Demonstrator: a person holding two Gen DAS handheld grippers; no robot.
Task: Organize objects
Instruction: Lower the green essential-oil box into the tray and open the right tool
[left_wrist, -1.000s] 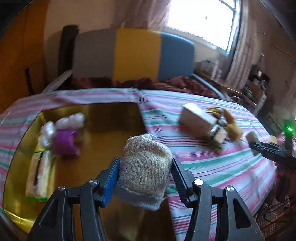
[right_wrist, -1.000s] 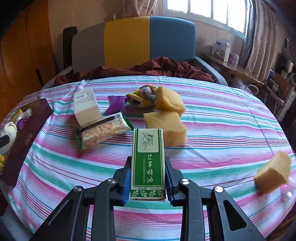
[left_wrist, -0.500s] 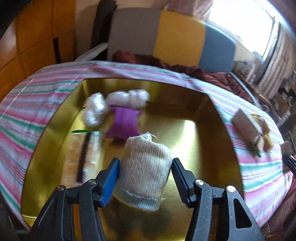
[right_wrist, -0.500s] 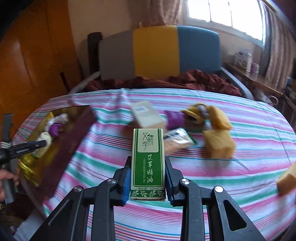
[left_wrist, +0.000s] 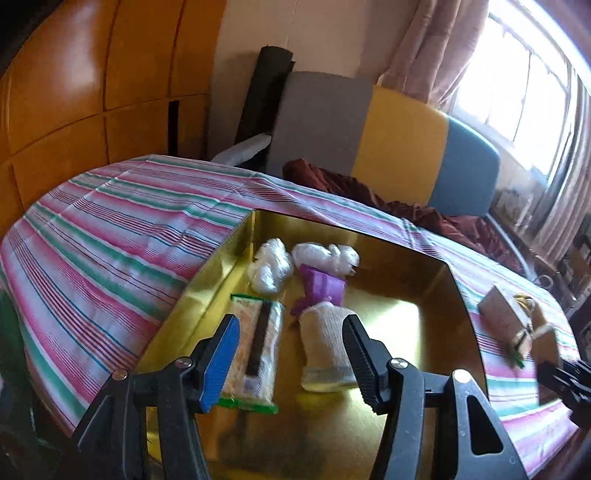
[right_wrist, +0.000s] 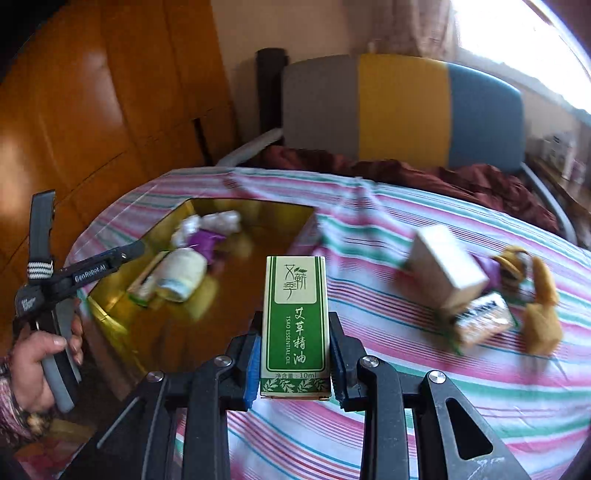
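Observation:
A gold tray (left_wrist: 424, 332) sits on the striped tablecloth (left_wrist: 110, 251). A beige rolled sock (left_wrist: 325, 343) lies in it beside a snack packet (left_wrist: 255, 350), white plastic bundles (left_wrist: 269, 266) and a purple item (left_wrist: 321, 288). My left gripper (left_wrist: 290, 356) hangs open over the tray. The sock rests by its right finger, and a wide gap shows at the blue pad. In the right wrist view my right gripper (right_wrist: 295, 354) is shut on an upright green-and-white essential oil box (right_wrist: 295, 314), right of the tray (right_wrist: 258, 229). The sock (right_wrist: 183, 271) shows there too.
Loose on the cloth to the right lie a white carton (right_wrist: 443, 269), a second snack packet (right_wrist: 480, 321) and yellow sponges (right_wrist: 543, 317). A grey, yellow and blue chair (right_wrist: 402, 107) with dark red cloth stands behind. A hand (right_wrist: 40, 354) holds the left gripper. Wooden panels stand at left.
My left gripper swung left over the gold tray and its jaws widened; the sock went from gripped to lying in the tray. My right gripper carried the oil box left toward the tray.

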